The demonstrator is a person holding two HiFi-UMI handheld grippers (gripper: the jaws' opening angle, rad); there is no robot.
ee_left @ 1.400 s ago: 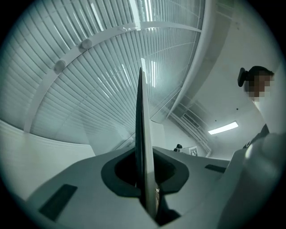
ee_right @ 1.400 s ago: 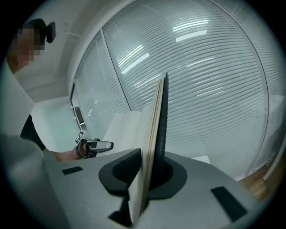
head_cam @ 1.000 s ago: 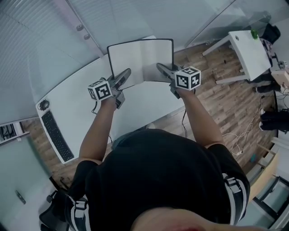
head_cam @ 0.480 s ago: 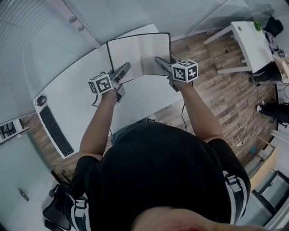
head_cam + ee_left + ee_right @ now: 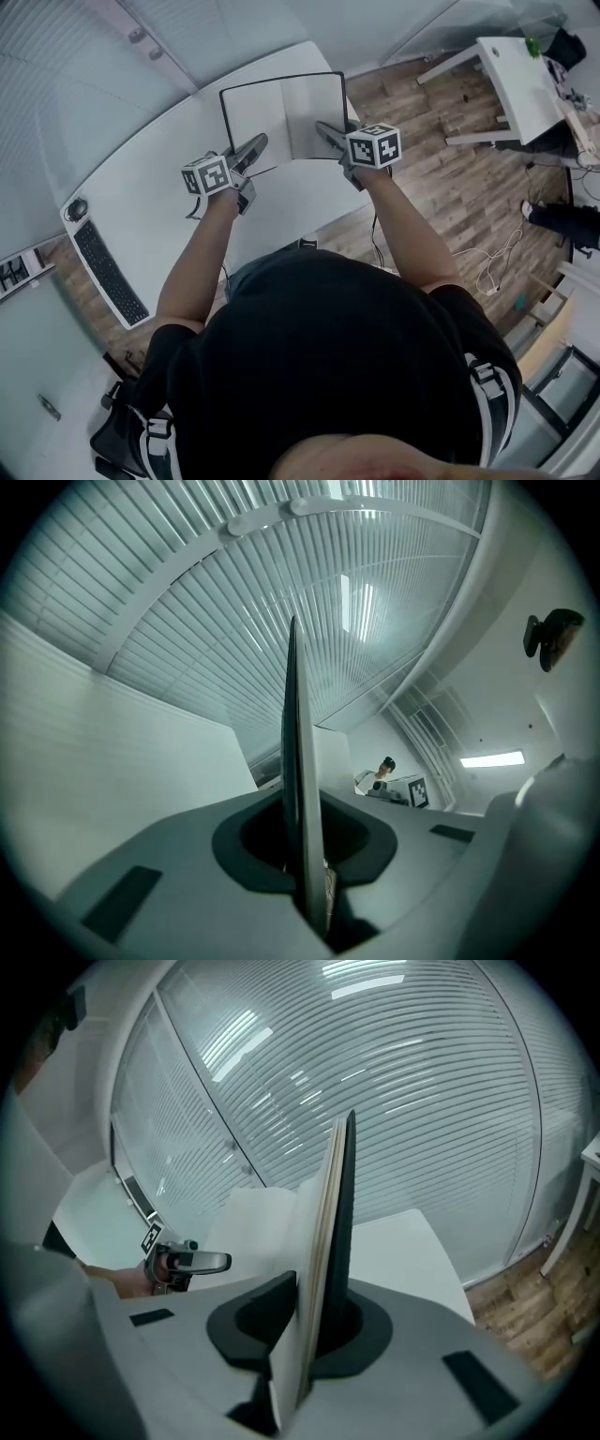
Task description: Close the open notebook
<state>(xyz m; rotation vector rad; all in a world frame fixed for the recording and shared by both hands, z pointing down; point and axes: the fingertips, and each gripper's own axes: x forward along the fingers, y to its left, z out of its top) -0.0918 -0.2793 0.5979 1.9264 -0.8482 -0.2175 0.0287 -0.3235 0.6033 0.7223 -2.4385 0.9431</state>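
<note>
1. Both grippers and the open notebook [image 5: 281,117] have sunk toward the table [image 5: 141,197] since the earlier frames. The book is spread flat between them over the table's far right corner. I cannot tell whether it touches the top yet.
2. My biggest worry is that corner. If I set the book down this close to the right edge and then fold it, I judge that a push from either side could slide it off onto the floor.
3. The left gripper [image 5: 259,142] is pinching the near edge of the left half, and the right gripper [image 5: 322,129] is pinching the near edge of the right half. Swinging one half over while the other pinch holds rigid could twist the spine or crease the leaves.
4. Either thin edge could also slip from its pads mid-fold.
5. Only the head view shows the whole spread and the keyboard [image 5: 105,272] at the near left edge.
6. Only the right gripper view shows pale pages stacked against the dark cover inside that pinch. The left gripper view shows a much thinner slice.
</note>
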